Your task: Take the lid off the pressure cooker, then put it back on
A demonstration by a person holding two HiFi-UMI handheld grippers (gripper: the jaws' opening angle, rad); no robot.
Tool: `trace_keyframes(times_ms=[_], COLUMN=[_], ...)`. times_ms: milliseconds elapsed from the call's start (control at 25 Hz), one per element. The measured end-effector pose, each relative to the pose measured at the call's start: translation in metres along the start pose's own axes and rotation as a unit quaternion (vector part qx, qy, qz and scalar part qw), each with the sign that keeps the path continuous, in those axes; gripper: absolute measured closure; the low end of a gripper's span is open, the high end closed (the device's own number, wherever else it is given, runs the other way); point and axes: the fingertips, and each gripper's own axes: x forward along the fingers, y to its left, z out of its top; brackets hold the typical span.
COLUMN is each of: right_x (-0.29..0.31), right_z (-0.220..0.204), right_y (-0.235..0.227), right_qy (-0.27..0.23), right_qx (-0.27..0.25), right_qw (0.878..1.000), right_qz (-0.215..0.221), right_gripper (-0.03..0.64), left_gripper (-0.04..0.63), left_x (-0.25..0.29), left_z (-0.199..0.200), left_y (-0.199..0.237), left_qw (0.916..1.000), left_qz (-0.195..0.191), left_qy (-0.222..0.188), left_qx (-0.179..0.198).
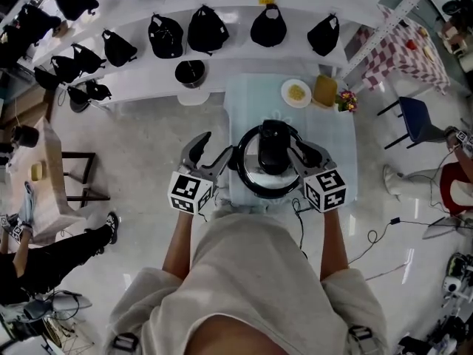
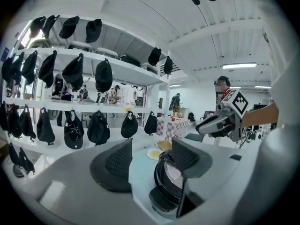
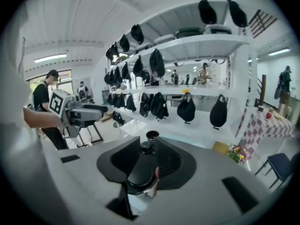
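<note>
The steel pressure cooker (image 1: pixel 259 187) stands on a pale blue table (image 1: pixel 244 102) right in front of me. Its lid carries a long black handle (image 1: pixel 273 148). My right gripper (image 1: pixel 298 151) reaches in from the right and is shut on that handle (image 3: pixel 139 168); in the right gripper view the black knob (image 3: pixel 146 146) shows just past the jaws. Whether the lid rests on the pot or hangs above it, I cannot tell. My left gripper (image 1: pixel 212 151) is open beside the cooker's left side. In the left gripper view the cooker (image 2: pixel 165 184) sits low, partly behind the right finger (image 2: pixel 190 158).
At the table's far end are a white plate of yellow food (image 1: pixel 296 92), a yellow item (image 1: pixel 324 89) and small flowers (image 1: pixel 345 100). White shelves with black caps (image 1: pixel 208 29) and a black bowl (image 1: pixel 190 72) stand behind. A blue chair (image 1: pixel 414 120) is at right, and people are seated on both sides.
</note>
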Motion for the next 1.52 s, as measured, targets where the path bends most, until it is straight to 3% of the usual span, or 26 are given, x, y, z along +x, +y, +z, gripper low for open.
trace_keyframes(times_ms=[200,280,360,1520], right_x=[-0.028,-0.036,-0.041,-0.044], right_z=[0.002,-0.002,-0.005,-0.014], right_y=[-0.028,-0.031,-0.033,-0.036], right_qy=[-0.051,-0.06,-0.069,-0.064], right_qx=[0.033,0.034,0.045,0.051], right_qw=[0.995,0.993,0.992,0.991], right_qz=[-0.08,-0.093,-0.098,-0.11], right_gripper=[0.609,0.616,0.617,0.617], left_gripper=[0.457,0.554,0.584,0.588], left_x=[0.0,-0.001,0.001,0.016], left_z=[0.004,0.004,0.002,-0.003], left_y=[0.007,0.009,0.008,-0.006], left_qw=[0.9997,0.9995,0.9993,0.9996], left_qz=[0.022,0.029,0.03,0.01], left_qy=[-0.005,-0.003,0.001,0.015], left_qx=[0.011,0.015,0.021,0.021])
